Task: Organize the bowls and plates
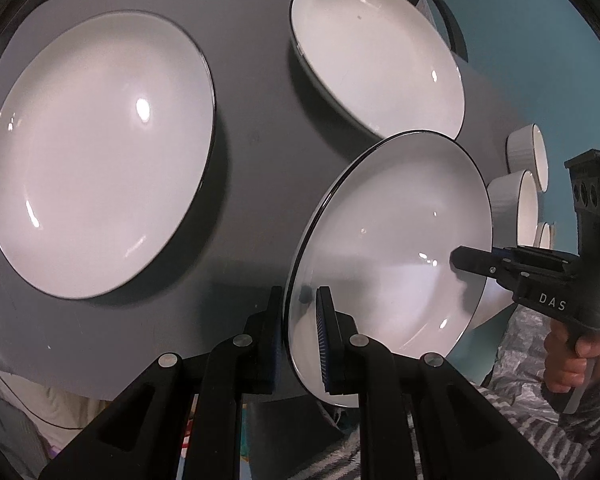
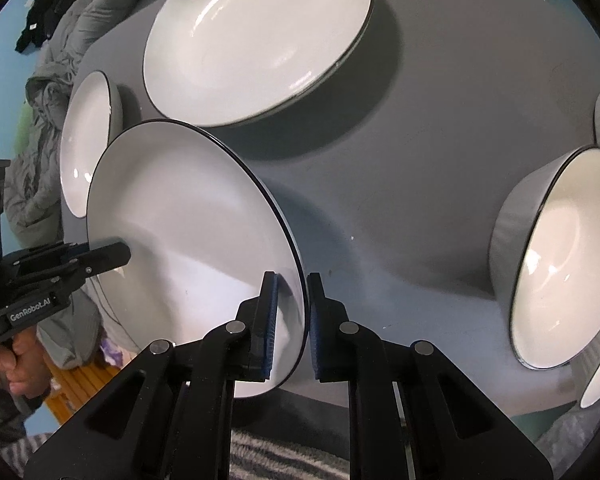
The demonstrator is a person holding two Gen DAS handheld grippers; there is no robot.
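Note:
Both grippers hold one white plate with a thin black rim, tilted above the grey table. My left gripper is shut on the plate's left rim, one pad on each face. The right gripper is shut on the opposite rim. Each gripper shows in the other's view, the right gripper and the left gripper. On the table lie a large plate and a second plate.
White ribbed bowls stand at the table's right side, and a near bowl fills the right of the right wrist view. A hand grips the other handle. Crumpled clothing lies beyond the table edge.

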